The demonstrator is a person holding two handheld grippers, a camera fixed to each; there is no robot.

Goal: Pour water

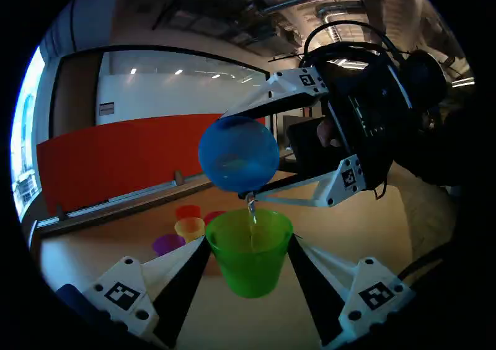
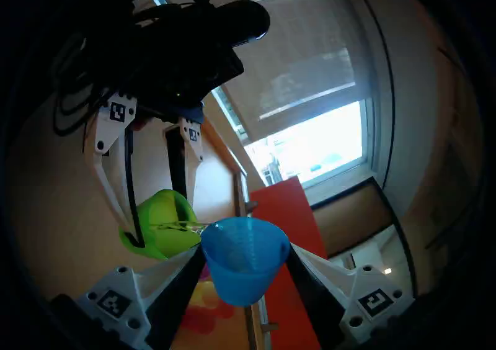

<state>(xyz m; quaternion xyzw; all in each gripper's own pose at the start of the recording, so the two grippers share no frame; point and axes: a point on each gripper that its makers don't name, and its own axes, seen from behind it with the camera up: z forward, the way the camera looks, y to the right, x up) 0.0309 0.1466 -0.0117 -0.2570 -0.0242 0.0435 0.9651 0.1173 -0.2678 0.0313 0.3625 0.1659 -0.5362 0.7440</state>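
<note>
Six cups in all. Two are held: one green cup and one blue cup at twelve o'clock above it. Four stand on the one surface, at about nine o'clock from the green cup: one red-orange cup, one pink cup, one yellow cup and one purple cup. Two tongs, the left tongs and the right tongs, with two fingers each. Four square markers show in the left gripper view. One stream of water.
</note>
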